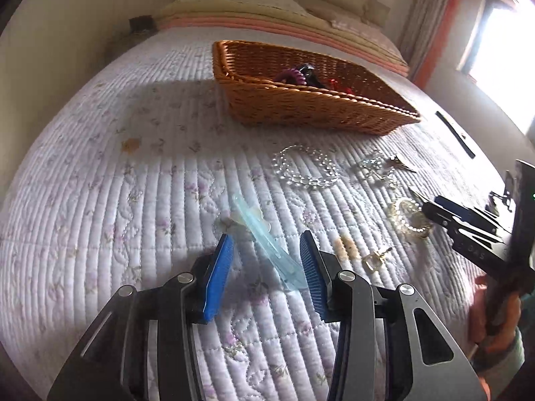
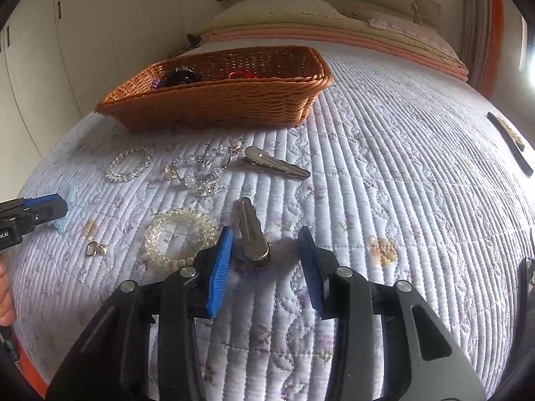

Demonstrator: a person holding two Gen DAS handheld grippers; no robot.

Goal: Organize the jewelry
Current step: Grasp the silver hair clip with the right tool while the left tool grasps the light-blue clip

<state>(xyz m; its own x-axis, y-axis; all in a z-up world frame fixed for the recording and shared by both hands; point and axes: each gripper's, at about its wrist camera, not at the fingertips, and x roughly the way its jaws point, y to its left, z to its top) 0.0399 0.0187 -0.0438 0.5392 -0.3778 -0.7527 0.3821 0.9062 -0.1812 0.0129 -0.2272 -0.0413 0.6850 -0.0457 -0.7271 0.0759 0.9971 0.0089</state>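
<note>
Left wrist view: a pale blue translucent hair clip (image 1: 267,244) lies on the quilted bed (image 1: 133,200), between the left gripper (image 1: 266,247) fingers, which stand apart, though the clip's near end lies close against the right pad. At 12 o'clock from the clip sits the wicker basket (image 1: 301,107), already holding a few dark and red pieces. At 2 o'clock lie a clear bead bracelet (image 1: 304,167) and a yellowish bead bracelet (image 1: 409,215). In the right wrist view, a silver metal clip (image 2: 250,234) lies just beside the left finger of the right gripper (image 2: 265,244), whose fingers are likewise apart and pressing on nothing. A second silver clip (image 2: 277,163) rests at 12 o'clock from it. Risk: the blue clip lies slantwise across the gap, so closing fingers could skid it aside or pinch quilt instead; the right gripper may snag the neighbouring bracelet.
</note>
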